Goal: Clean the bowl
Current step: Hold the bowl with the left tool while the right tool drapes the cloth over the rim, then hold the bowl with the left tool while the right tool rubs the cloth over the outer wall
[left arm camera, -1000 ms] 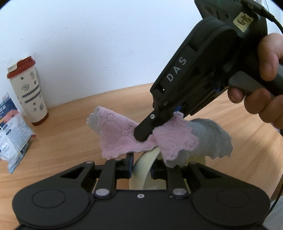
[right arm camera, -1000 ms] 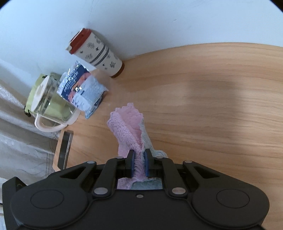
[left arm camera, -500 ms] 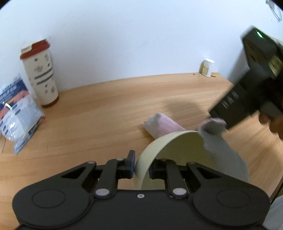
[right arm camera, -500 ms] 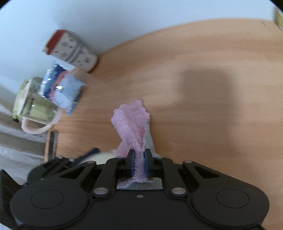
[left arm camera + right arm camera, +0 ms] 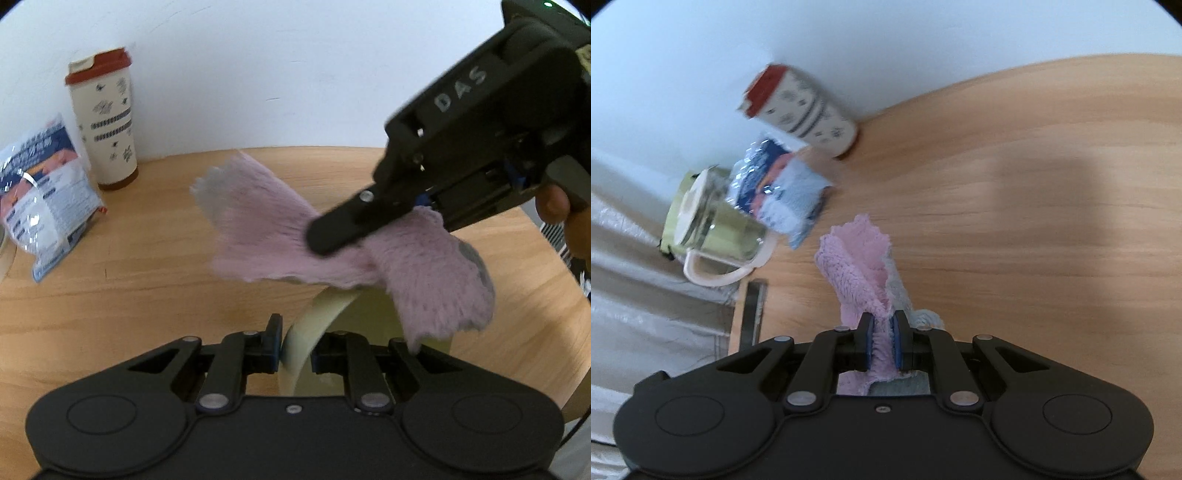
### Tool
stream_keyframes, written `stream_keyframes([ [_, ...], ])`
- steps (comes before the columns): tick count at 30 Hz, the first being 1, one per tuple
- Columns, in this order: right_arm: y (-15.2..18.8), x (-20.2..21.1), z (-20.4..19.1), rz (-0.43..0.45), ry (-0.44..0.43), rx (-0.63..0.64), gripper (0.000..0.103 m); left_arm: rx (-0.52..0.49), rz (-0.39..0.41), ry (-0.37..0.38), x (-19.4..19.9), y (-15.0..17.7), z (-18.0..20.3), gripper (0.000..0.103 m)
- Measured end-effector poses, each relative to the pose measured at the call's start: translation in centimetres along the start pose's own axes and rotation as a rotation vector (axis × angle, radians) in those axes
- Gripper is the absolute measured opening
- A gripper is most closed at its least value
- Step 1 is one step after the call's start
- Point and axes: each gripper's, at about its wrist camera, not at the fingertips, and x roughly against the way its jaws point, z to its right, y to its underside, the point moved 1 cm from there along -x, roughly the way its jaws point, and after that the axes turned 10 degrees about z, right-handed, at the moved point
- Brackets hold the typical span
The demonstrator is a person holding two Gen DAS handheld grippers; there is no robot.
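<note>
While left tongs [image 5: 295, 349] clamp bowl [image 5: 325, 325] rim, cloth [image 5: 332, 243] drapes above.

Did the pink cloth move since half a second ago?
Yes. In the left wrist view the pink cloth, pinched by the right gripper, swung from right of the bowl to above its rim, toward the tumbler.

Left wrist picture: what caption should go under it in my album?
Left tool grips a cream bowl by its rim while the right tool brings a pink cloth over it.
</note>
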Motion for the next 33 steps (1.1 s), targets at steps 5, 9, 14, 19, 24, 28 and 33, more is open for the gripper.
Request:
stream_keyframes([
  [5,1.1,0.2,-0.4,0.021,0.008,0.048,0.012,0.006,0.0,0.022,0.2,0.1,0.1,0.013],
  [9,1.5,1.5,2.0,0.054,0.056,-0.042,0.012,-0.004,-0.001,0.019,0.2,0.1,0.3,0.014],
  [14,2.8,2.6,4.0,0.064,0.116,-0.078,0.012,0.018,-0.015,0.006,0.1,0.3,0.1,0.017],
  [19,4.7,2.8,6.2,0.03,0.177,-0.142,0.012,0.038,-0.03,-0.013,-0.1,0.4,-0.1,0.022],
  [24,4.9,2.4,6.3,0.02,0.175,-0.162,0.012,0.064,-0.038,0.003,-0.2,0.4,-0.4,0.031],
  [28,4.0,2.0,4.6,0.037,0.149,-0.124,0.012,0.101,-0.041,0.01,-0.2,0.5,-1.1,0.031],
  [33,3.0,0.8,1.9,0.036,0.117,-0.048,0.012,0.114,-0.053,0.003,-0.4,0.5,-1.7,0.032],
])
